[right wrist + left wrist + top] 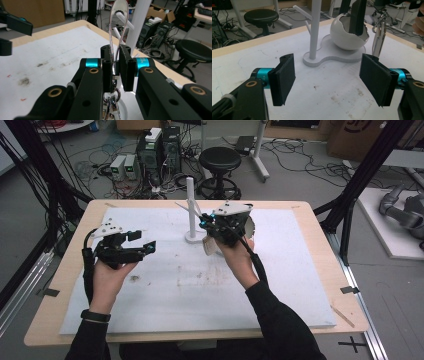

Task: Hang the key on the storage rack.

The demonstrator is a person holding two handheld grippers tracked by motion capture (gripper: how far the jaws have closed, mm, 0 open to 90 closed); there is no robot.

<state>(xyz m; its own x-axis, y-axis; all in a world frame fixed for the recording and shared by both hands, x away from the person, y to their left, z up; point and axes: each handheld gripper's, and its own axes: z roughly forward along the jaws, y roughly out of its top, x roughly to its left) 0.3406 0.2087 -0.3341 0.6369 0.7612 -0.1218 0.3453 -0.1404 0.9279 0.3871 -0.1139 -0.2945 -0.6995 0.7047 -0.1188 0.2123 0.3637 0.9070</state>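
A thin wire loop (119,22) stands upright beside the white post (140,25).

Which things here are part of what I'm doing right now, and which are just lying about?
In the job, as far as I can judge:
- right claw, shut on the wire loop
- white stand with its angled pegs
- white bowl on the stand's base
- left claw, open, hovering over the mat

Lying about:
- black stool
- computer towers and floor cables
- wooden stick at the table edge
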